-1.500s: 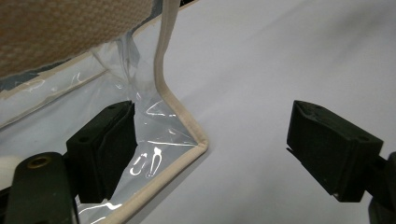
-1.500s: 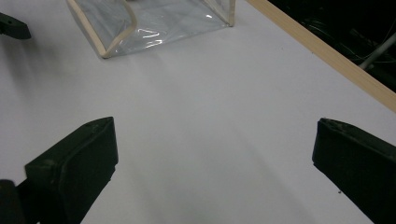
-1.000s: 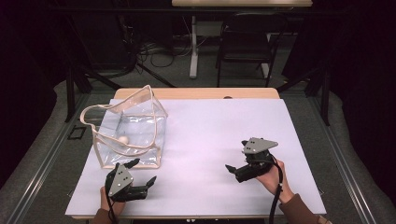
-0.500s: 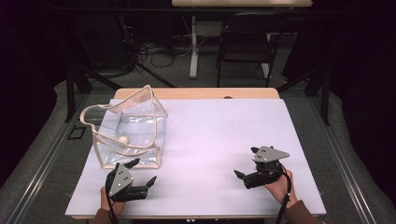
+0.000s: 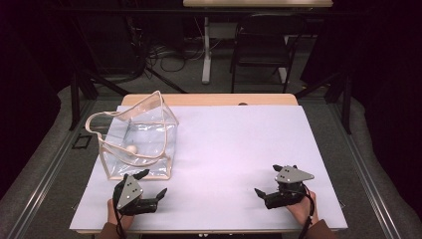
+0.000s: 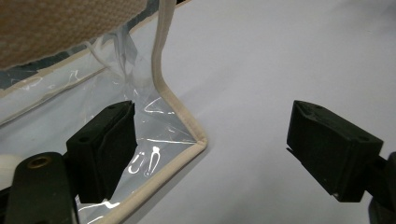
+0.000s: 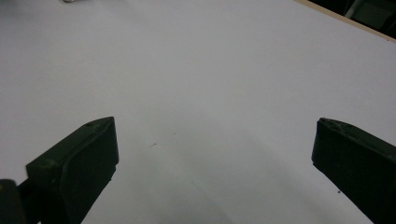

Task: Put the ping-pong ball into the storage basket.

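A white sheet (image 5: 224, 149) covers nearly the whole table (image 5: 209, 99), whose bare wooden edge shows along the far side. On the sheet's left part stands a clear plastic bag (image 5: 144, 142) with beige trim and a beige strap (image 5: 99, 124) that loops out to its left; the bag is upright, its top open, and a small pale ball (image 5: 131, 148) lies on its floor. Just in front of the bag's near edge, by the table's near left corner, a hand holds the left gripper (image 5: 153, 185); its jaws are spread wide with nothing between them. In the left gripper view one jaw sits in front of the bag's clear wall beside the trimmed bottom corner (image 6: 198, 142), while the other jaw is out over bare sheet, so the corner falls between the two; whether the nearer jaw touches the plastic cannot be told. The right gripper (image 5: 263, 191) is well apart from the bag, low over the sheet near the near right corner, held in the person's right hand (image 5: 301, 209) with its grey plate on top and its tips turned leftward. Its jaws are likewise parted wide and empty, with plain sheet (image 7: 210, 93) between them in the right gripper view.
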